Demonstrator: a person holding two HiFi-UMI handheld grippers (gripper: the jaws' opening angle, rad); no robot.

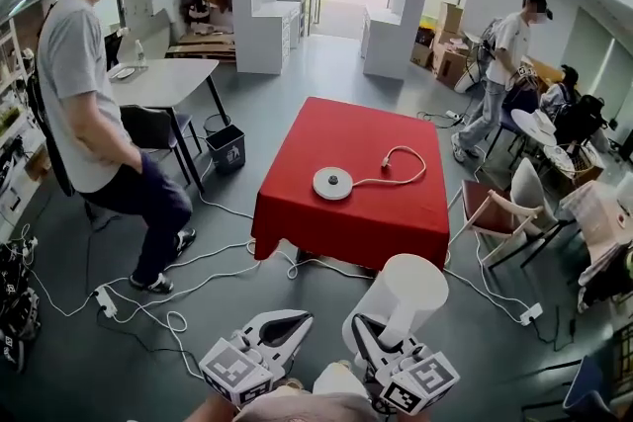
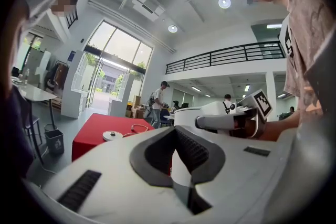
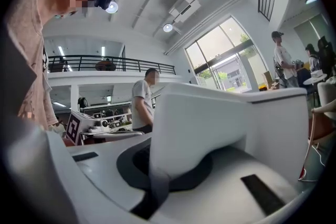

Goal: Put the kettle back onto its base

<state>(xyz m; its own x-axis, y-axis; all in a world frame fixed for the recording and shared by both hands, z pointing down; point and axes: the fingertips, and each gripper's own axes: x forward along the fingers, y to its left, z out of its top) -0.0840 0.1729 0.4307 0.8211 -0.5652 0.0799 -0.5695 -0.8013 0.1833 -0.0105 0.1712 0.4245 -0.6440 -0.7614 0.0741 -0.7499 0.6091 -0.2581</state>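
The round white kettle base [image 1: 332, 183] lies on the red table [image 1: 346, 212], its white cord [image 1: 401, 163] looped to the right. The white kettle [image 1: 406, 292] hangs in the air short of the table's near edge. My right gripper [image 1: 384, 341] is shut on its handle, which runs between the jaws in the right gripper view [image 3: 194, 123]. My left gripper [image 1: 289, 321] is beside it on the left, shut and holding nothing. In the left gripper view the kettle [image 2: 191, 113] and right gripper [image 2: 247, 123] are at the right, and the base [image 2: 112, 135] is far ahead.
A person [image 1: 99, 114] stands left of the table, by a white table [image 1: 168, 79] and a black bin [image 1: 227, 148]. White cables [image 1: 198, 282] and a power strip [image 1: 104, 301] lie on the floor. A chair [image 1: 504, 212] stands at the table's right side.
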